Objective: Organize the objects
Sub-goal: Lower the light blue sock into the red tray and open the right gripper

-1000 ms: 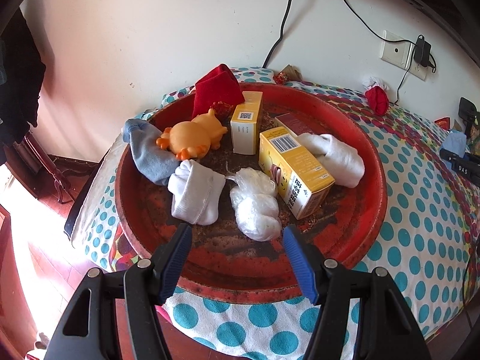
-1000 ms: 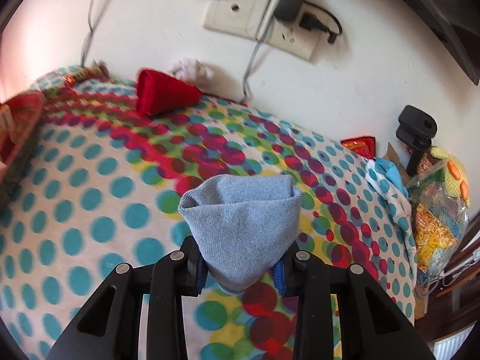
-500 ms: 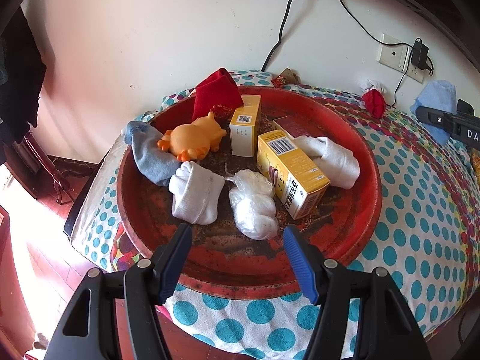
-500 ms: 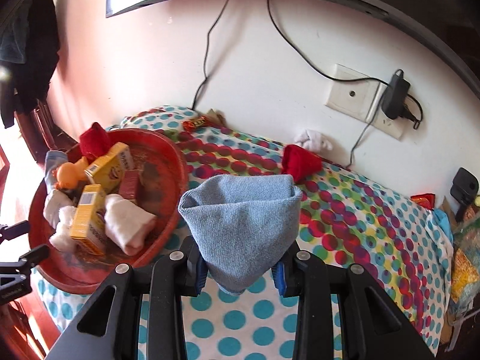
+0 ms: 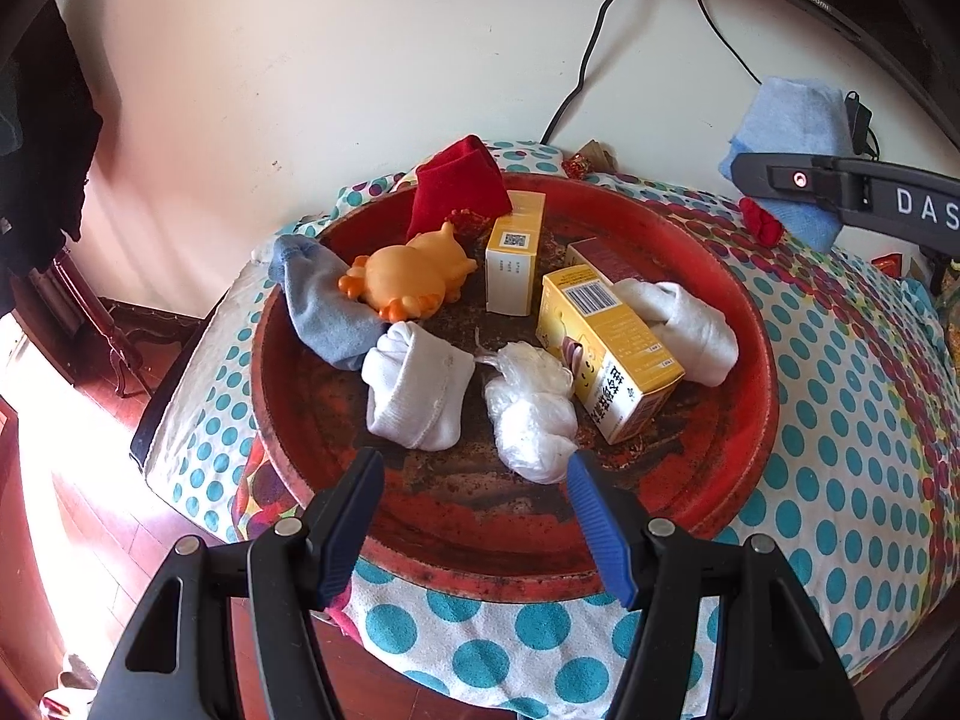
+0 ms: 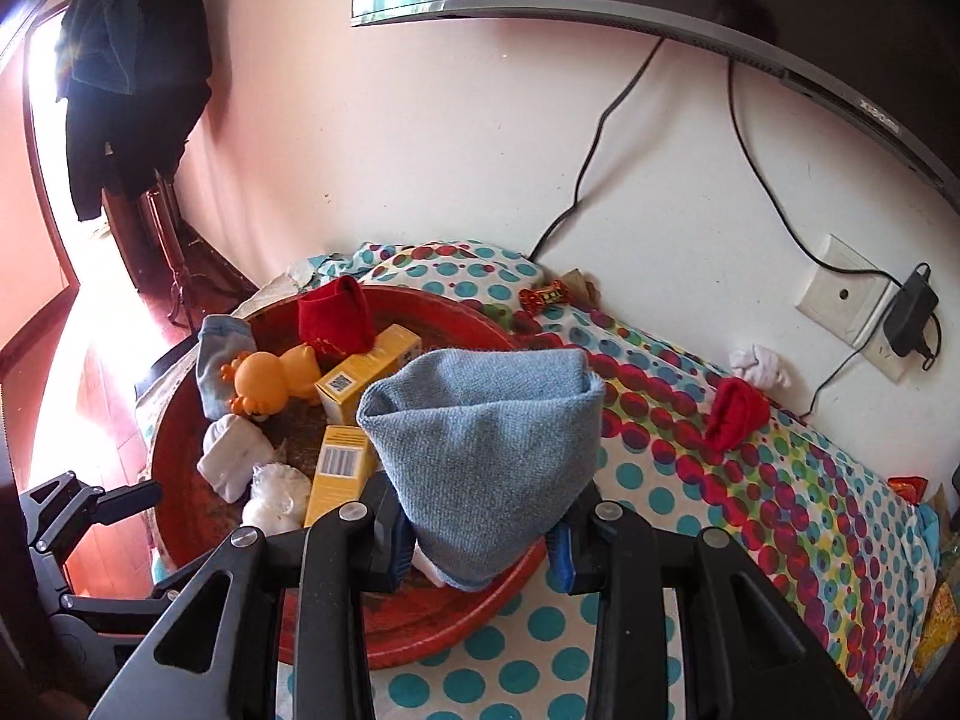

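Two grippers: right gripper (image 6: 474, 531), frame centre, clamps a folded blue cloth (image 6: 480, 456) above the red tray (image 6: 420, 630); left gripper (image 5: 474, 516) gapes wide, empty, at tray's near rim.

Ahead of your claw stands a white wall (image 6: 456, 138) with a socket plate (image 6: 846, 300); to its left, sunlit red wooden floor (image 5: 72, 516).

A round red tray (image 5: 750, 324) carries yellow cardboard boxes (image 5: 606, 348), an orange rubber toy (image 5: 408, 282), white rolled socks (image 5: 414, 390) and a red folded cloth (image 5: 456, 186). The tablecloth (image 5: 858, 420) is white with teal polka dots. A light blue folded cloth (image 6: 480, 450) is knit-textured.
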A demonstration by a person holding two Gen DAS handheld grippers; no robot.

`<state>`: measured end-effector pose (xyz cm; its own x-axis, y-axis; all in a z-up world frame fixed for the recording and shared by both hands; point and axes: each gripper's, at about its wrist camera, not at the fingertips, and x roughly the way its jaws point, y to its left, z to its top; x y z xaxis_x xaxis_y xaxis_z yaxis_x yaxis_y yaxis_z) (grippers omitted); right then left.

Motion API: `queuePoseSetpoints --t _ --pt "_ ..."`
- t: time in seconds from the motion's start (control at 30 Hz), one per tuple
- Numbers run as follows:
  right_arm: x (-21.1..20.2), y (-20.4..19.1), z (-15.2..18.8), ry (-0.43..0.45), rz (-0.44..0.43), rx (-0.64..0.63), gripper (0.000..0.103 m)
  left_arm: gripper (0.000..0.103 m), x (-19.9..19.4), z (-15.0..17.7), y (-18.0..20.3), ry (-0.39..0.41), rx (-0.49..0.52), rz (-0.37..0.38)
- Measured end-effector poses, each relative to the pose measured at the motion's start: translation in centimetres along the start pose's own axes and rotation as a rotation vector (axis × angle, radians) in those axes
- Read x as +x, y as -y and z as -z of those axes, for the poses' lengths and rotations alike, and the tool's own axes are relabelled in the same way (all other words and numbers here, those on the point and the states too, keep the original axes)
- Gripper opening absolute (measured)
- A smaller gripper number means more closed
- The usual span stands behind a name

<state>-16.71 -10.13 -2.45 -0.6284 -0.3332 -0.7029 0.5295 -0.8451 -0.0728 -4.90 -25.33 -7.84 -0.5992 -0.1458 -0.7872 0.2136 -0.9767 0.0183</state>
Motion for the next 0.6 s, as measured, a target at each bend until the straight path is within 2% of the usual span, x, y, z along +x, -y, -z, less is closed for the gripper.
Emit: queuePoseSetpoints --t 0.23,0.6 --pt "2.7 -2.2 -1.1 -0.033 -0.025 -0.010 0.033 0.065 0.2 -0.2 -1.4 -0.005 -0.033 -0.001" --pt "7.3 -3.2 -2.1 -0.088 -0.020 0.002 0.035 0.065 0.9 -0.2 -2.6 -0.022 -0.074 0.007"
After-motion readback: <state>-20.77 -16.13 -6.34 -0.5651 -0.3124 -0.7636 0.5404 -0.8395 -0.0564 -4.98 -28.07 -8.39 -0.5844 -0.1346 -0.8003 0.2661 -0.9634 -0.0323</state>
